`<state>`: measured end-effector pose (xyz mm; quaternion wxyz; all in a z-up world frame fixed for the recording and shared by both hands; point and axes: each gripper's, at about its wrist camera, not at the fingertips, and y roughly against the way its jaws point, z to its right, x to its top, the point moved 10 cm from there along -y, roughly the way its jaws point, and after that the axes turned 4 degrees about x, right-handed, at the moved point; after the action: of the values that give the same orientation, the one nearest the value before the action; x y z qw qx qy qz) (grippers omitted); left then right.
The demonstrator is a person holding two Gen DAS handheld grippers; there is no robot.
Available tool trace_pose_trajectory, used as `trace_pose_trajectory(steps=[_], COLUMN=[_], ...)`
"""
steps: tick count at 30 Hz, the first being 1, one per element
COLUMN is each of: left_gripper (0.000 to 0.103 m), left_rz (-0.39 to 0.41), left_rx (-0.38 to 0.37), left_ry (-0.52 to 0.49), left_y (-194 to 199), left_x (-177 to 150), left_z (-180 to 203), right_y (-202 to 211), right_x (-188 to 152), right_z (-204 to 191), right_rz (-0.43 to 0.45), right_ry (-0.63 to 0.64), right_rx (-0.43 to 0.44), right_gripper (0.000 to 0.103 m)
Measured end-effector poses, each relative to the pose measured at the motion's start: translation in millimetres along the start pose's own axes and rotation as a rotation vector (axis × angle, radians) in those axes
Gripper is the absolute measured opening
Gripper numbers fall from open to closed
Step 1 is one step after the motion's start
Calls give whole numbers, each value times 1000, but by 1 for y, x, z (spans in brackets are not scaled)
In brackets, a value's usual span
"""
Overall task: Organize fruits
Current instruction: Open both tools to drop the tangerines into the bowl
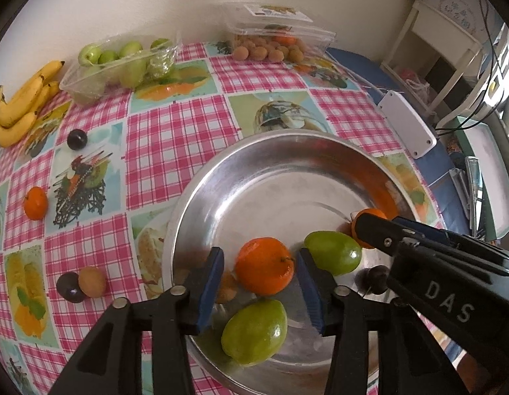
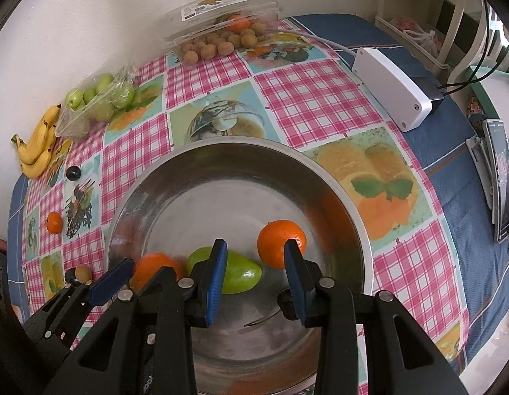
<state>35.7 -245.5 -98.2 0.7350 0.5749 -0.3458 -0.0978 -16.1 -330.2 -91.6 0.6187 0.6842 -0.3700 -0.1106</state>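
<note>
A steel bowl [image 1: 195, 197] [image 2: 350, 197] holds two green fruits [image 1: 333, 251] [image 1: 254, 330], mandarins, a dark plum [image 1: 374, 278] and a small brown longan [image 1: 228, 288]. My left gripper [image 1: 259, 283] hangs over the bowl, open. One mandarin [image 1: 264, 265] lies on the bowl floor between its blue pads with a gap on each side. My right gripper [image 2: 256, 279] is also over the bowl, open, with only bare metal between its fingers. A second mandarin [image 2: 280, 243] sits just beyond its right finger, and a green fruit [image 2: 244, 275] lies partly behind its left one.
On the checked tablecloth lie bananas [image 1: 20, 105], a tub of green fruits [image 1: 122, 62], a clear box of longans [image 1: 274, 39], a loose plum [image 1: 77, 139], a mandarin [image 1: 36, 203], and a plum [image 1: 70, 287] beside a longan [image 1: 93, 281]. A white box [image 1: 407, 123] sits at the right.
</note>
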Motion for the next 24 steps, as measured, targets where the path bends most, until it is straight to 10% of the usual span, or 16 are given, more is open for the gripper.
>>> trace_pose_trajectory(steps=[24], left_gripper=[50], left_rz=[28], left_rx=[79], left_ry=[224], left_y=[45], left_x=[13], left_z=[-77], right_y=[18], right_x=[0], right_z=[-12], right_rz=[38], right_ry=[56], right_rx=[1], right_gripper=[37])
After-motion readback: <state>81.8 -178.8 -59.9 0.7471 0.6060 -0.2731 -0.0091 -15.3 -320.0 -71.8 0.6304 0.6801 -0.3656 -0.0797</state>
